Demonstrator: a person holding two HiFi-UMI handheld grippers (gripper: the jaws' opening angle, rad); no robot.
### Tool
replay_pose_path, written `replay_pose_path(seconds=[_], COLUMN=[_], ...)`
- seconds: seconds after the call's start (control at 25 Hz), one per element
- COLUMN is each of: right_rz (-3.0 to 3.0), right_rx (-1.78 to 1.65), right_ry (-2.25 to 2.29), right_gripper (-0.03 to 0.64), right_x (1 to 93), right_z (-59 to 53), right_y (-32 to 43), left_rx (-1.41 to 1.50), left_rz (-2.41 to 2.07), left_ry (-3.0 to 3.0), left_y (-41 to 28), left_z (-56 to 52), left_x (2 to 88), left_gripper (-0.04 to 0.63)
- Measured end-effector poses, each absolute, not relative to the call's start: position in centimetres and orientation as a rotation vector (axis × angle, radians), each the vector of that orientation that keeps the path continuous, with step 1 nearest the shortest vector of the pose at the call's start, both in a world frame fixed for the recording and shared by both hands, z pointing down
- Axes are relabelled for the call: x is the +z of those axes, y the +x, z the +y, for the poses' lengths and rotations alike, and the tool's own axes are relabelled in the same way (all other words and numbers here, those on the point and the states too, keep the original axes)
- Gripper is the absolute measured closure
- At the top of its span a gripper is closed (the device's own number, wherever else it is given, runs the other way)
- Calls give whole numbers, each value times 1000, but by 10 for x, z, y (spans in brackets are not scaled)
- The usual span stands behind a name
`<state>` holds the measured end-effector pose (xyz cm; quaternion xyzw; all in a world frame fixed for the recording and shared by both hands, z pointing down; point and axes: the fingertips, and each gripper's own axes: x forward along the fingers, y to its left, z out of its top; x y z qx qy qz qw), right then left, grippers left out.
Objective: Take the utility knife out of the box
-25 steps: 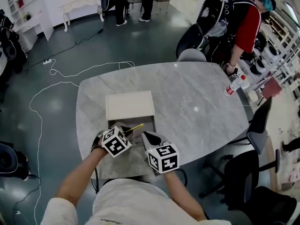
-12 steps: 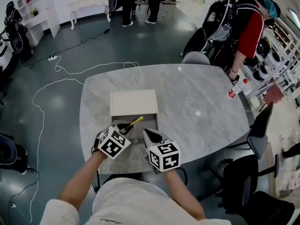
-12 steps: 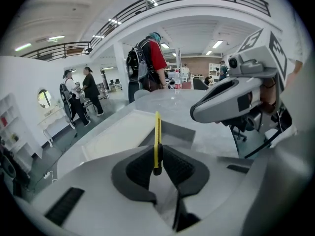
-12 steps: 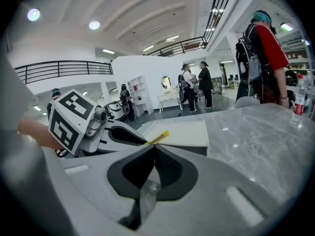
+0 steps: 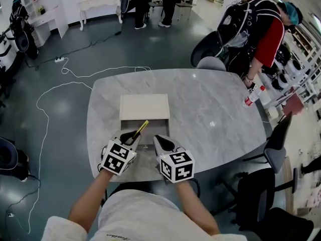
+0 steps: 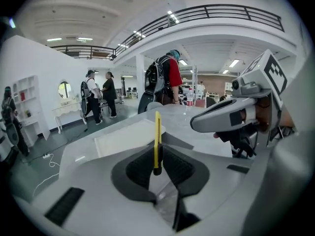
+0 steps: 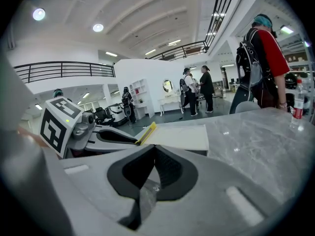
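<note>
A slim yellow utility knife (image 5: 141, 128) is clamped between the jaws of my left gripper (image 5: 131, 136), its tip pointing up and away over the box. In the left gripper view the knife (image 6: 157, 140) stands upright between the dark pads. The shallow cream box (image 5: 150, 134) lies on the grey marble table (image 5: 210, 109) just beyond both grippers, and its flat lid (image 5: 144, 107) lies behind it. My right gripper (image 5: 157, 140) hovers beside the left one, jaws shut with nothing between them. The right gripper view shows the knife (image 7: 146, 132) sticking out of the left gripper (image 7: 106, 134).
A red-capped bottle (image 5: 252, 92) stands at the table's right edge. A person in red with a backpack (image 5: 256, 29) stands beyond it. Chairs (image 5: 210, 63) ring the table's far and right sides. A white cable (image 5: 55, 89) lies on the floor to the left.
The left gripper has drawn slightly back toward me with the knife still in it. The right gripper has hardly moved.
</note>
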<state>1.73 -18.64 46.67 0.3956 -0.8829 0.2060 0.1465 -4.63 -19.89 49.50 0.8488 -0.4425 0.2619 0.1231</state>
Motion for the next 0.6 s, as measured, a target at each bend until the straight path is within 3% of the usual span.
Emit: replay_pose_path(seconds=[0.6], right_rz=[-2568], right_rx=[505], right_ry=[1159], right_gripper=[612], right_x=[454], right_z=[-168], right_y=[21], left_rx=[409], left_rz=[-1488], left_ry=[2354], left_y=[-66], left_z=[-169], left_x=[471], left_gripper=[543])
